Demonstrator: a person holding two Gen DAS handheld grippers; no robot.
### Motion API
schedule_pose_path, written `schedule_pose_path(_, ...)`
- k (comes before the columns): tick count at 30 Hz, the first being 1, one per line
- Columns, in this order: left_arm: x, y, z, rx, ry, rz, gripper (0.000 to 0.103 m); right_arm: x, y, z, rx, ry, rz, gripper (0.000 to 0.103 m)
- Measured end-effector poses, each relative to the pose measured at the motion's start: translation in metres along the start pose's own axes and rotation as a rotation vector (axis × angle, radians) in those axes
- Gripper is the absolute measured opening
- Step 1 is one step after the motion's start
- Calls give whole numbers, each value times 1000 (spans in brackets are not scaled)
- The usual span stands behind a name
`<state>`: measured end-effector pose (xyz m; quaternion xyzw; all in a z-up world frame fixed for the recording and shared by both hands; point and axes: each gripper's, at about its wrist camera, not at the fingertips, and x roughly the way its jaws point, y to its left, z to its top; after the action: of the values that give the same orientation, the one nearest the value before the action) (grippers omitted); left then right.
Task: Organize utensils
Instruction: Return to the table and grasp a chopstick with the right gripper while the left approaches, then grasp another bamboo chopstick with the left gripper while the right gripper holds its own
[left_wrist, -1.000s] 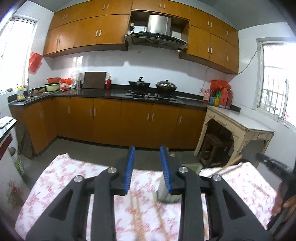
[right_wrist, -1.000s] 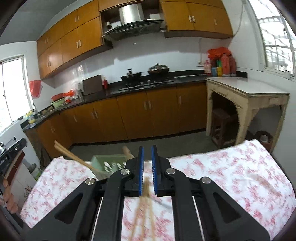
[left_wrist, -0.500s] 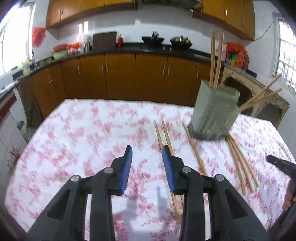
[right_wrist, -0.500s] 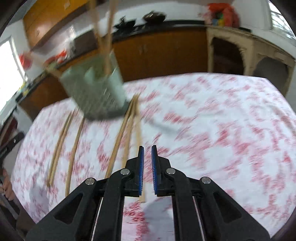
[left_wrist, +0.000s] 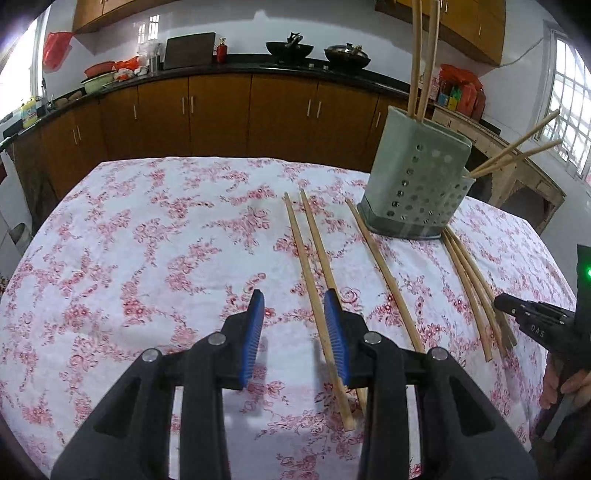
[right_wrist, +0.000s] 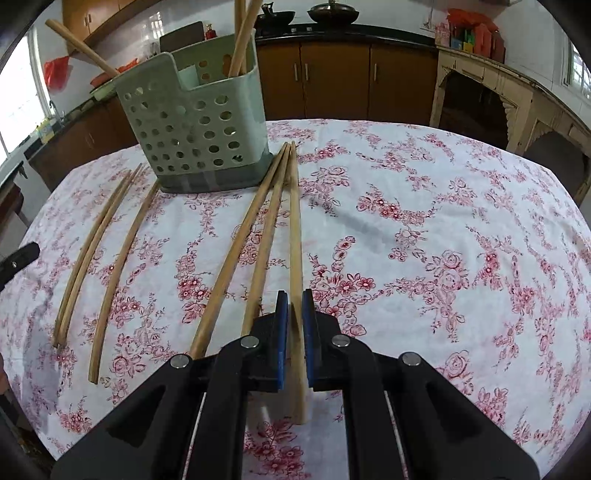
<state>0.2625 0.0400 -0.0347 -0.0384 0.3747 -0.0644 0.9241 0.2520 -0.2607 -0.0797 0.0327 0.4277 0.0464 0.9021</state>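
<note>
A tabletop (left_wrist: 147, 229) covered in a white cloth printed with small red roses carries a pale green plastic utensil holder (left_wrist: 417, 177), boxy with rounded corners, walls pierced by round holes and a grey base. Slim, round, pale wooden chopsticks lie loose on the cloth in front of it. The left wrist view shows the left gripper (left_wrist: 294, 336), black plastic with ribbed blue pads, its fingers apart and empty above the cloth; a pair of chopsticks (left_wrist: 310, 273) runs from between the fingers up toward the holder, one stick passing under the right-hand pad. A single chopstick (left_wrist: 384, 273) lies just right of the pair, and a cluster of three chopsticks (left_wrist: 472, 291) lies beyond that, their far ends touching the holder's base. This view alone shows two sticks standing upright in the holder's tall rear part and two more leaning out of its lower part, and the other tool at the frame's right edge, held by a hand (left_wrist: 565, 384). The right wrist view shows the right gripper (right_wrist: 294, 332) with fingers almost together, no stick clamped, directly above the rightmost of the three. It alone shows the holder's inside divider
</note>
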Motion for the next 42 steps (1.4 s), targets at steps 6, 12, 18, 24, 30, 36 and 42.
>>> schedule_pose_path(6, 9, -4, -1, 11, 20, -5, 34, -1, -1, 4, -12, -17, -12, 9)
schedule_pose_path(12, 14, -7, -5, 14, 39, -9, 34, 4, -4, 6, -14, -7, -10, 9)
schedule_pose_path(18, 17, -8, -6, 19, 48, -9, 34, 5, -5, 7, -6, -5, -1, 22)
schedule_pose_path(24, 20, -8, -7, 18, 55, -14, 34, 12, -1, 4, -27, 10, -25, 20)
schedule_pose_path(30, 23, -12, -11, 27, 70, -31, 34, 14, -28, 8, 99, 3, -132, 8)
schedule_pose_path(36, 29, -22, -16, 66, 101, -36, 21, 10, -53, 7, 174, 7, -162, 8)
schedule_pose_path(42, 41, -31, -21, 110, 127, 36, 10, 9, -52, 6, 151, 2, -166, 8)
